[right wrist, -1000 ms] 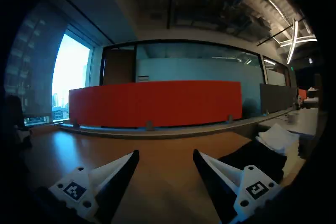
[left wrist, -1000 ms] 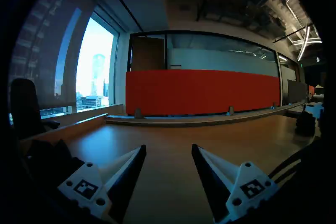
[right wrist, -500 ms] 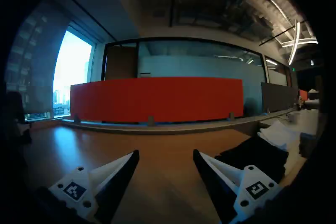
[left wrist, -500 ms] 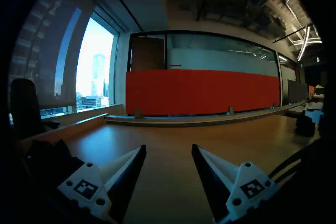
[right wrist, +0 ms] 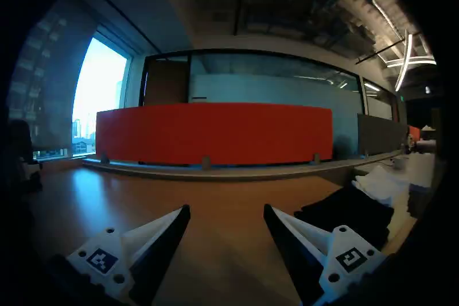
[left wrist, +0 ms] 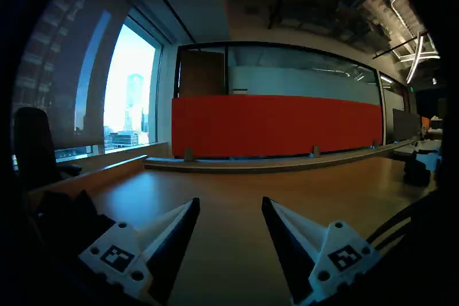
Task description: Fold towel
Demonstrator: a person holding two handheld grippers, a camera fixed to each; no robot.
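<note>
Left gripper (left wrist: 229,202) and right gripper (right wrist: 226,209) gape empty over the desk (left wrist: 241,182) (black towels (right wrist: 350,214) near the right).

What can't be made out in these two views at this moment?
- Black cloth, right gripper view: its near part is hidden behind a finger of the open right gripper; whether it is one piece or several is unclear.
- White stack, same view: squeezed at the picture's edge, so the pieces cannot be counted.
- Dark object, left gripper view: too small and dim to identify.
</note>
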